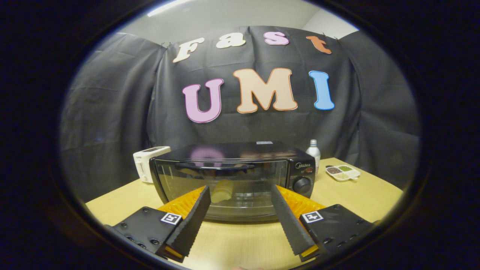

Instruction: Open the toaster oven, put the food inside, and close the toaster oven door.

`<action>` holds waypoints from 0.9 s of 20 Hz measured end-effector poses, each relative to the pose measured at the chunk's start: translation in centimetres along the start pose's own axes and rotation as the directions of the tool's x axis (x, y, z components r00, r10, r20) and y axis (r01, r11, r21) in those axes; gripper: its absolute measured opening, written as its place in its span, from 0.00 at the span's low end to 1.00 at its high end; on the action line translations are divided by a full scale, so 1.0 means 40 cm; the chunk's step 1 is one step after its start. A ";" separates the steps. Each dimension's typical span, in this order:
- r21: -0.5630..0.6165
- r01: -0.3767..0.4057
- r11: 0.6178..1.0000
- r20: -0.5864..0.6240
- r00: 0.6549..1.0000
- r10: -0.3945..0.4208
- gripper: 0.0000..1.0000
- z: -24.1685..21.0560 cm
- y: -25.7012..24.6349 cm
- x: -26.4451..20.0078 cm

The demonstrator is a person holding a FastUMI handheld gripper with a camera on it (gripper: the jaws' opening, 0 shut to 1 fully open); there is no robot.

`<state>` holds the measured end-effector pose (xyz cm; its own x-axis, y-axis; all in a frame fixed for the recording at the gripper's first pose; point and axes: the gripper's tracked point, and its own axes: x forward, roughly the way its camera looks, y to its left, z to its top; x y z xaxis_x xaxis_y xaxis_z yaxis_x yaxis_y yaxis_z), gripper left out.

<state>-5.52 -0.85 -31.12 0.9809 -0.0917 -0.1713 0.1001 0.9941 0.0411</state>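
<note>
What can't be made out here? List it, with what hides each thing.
- Toaster oven: the lower corners of its closed door sit behind the open gripper fingers in the gripper view.
- Pale food behind the glass: reflections blur it, so its kind is unclear.
- White appliance: partly hidden behind the oven.
- Bottle: its base is hidden by the oven.
- Divided dish: contents too small to identify.

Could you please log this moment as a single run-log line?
gripper: open, holding nothing | toaster oven: just ahead of fingers, door shut | food: pale piece seen through door glass | table
</note>
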 end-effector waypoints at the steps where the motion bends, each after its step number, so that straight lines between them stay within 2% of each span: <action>1: 0.006 -0.003 1.000 0.001 1.000 0.003 1.00 0.008 -0.002 -0.006; 5: -0.001 0.011 1.000 0.055 0.998 -0.011 1.00 0.119 -0.059 -0.035; 10: -0.127 0.134 0.983 0.203 0.973 -0.106 1.00 0.378 -0.210 -0.091; 12: -0.137 0.172 0.976 0.266 0.955 -0.131 1.00 0.496 -0.258 -0.125; 14: -0.120 0.171 0.978 0.314 0.941 -0.126 1.00 0.595 -0.287 -0.161; 18: -0.081 0.146 0.986 0.360 0.927 -0.108 1.00 0.717 -0.341 -0.215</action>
<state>-10.55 -15.28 -1.97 0.9582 -0.2126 0.1915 0.2284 0.9715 -0.0642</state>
